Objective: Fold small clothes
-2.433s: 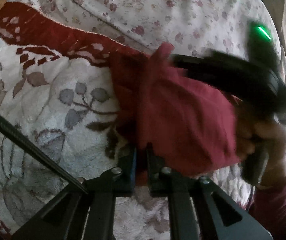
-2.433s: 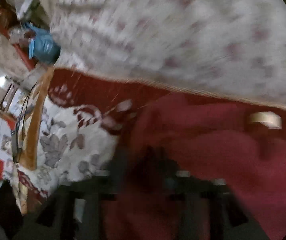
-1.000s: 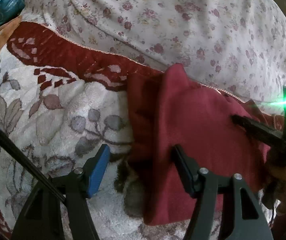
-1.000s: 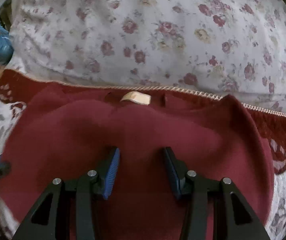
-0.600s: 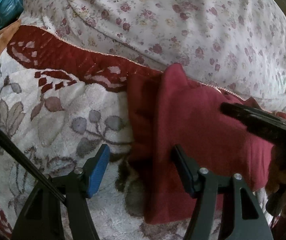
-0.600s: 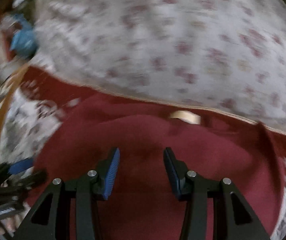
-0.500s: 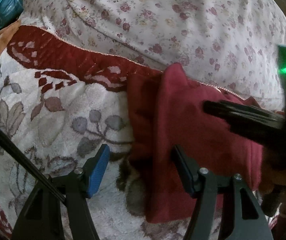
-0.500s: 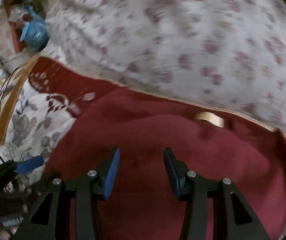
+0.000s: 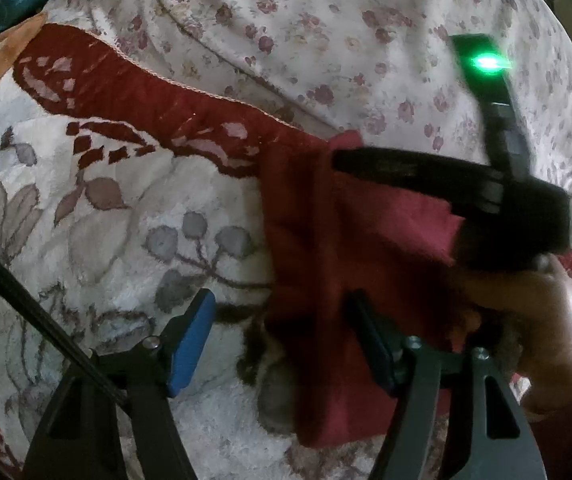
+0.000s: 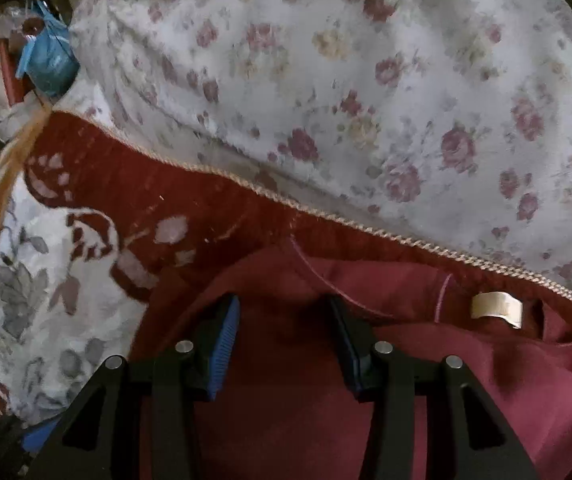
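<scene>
So we've got the maroon top (image 9: 370, 248) lying on the fuzzy leaf-print blanket (image 9: 106, 208), and we'll use that top as the reference for everything else. It's bunched into a rough fold, with a long vertical crease running down its left part in the left wrist view. Its upper edge sits right against the dark red border (image 10: 134, 196) of the blanket, and beyond that border is the white rose-print bedding (image 10: 386, 92).

Our left gripper (image 9: 282, 340) hangs over the top's lower left edge with the jaws spread wide. They've just been opening a bit more, and the pads aren't pressing anything. The blue pad (image 9: 190, 338) sits off the top over the blanket, the other finger over the maroon cloth, so the top's edge is between them but loose.

Our right gripper (image 10: 282, 332) is over the top's upper left corner, jaws standing roughly half apart. Cloth lies below and between the fingers, but we can't see the pads squeezing it, so nothing's gripped there. In the left wrist view the same tool shows as a blurred black bar across the upper part of the top, with a green light (image 9: 486, 62) on its body and our right hand (image 9: 526, 312) on the handle at the top's right side.

The cream neck label (image 10: 496, 308) is at the top's collar, to the right of the right gripper. A blue bag (image 10: 48, 60) sits far off past the bedding's left end.
</scene>
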`<state>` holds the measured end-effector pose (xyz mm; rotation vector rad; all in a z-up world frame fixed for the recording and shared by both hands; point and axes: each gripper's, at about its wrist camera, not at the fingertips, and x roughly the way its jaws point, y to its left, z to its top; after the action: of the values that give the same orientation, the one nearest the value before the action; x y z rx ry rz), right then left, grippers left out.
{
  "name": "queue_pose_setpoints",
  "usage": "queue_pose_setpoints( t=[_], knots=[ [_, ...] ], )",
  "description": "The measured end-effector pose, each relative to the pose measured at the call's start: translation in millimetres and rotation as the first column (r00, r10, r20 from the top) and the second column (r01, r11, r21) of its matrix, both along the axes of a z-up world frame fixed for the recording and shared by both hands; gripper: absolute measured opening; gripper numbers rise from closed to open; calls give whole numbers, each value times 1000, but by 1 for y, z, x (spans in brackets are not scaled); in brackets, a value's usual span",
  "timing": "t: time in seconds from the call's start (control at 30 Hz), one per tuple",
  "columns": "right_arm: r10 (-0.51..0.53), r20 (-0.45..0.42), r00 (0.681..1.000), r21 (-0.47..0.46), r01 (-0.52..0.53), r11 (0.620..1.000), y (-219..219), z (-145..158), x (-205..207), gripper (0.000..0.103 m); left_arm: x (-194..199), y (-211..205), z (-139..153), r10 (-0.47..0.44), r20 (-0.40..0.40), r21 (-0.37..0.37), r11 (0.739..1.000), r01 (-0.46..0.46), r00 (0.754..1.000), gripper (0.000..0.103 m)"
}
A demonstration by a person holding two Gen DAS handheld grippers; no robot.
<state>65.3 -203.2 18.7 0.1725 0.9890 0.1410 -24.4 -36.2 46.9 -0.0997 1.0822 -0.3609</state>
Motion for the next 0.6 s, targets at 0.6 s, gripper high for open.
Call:
queue_pose_setpoints(
  t=[0.6],
  knots=[
    [63,-30,998,111,-59,992,14,12,-5,89,-1,-2,-1,2,-2,7,1000,-2,1000,69]
  ],
)
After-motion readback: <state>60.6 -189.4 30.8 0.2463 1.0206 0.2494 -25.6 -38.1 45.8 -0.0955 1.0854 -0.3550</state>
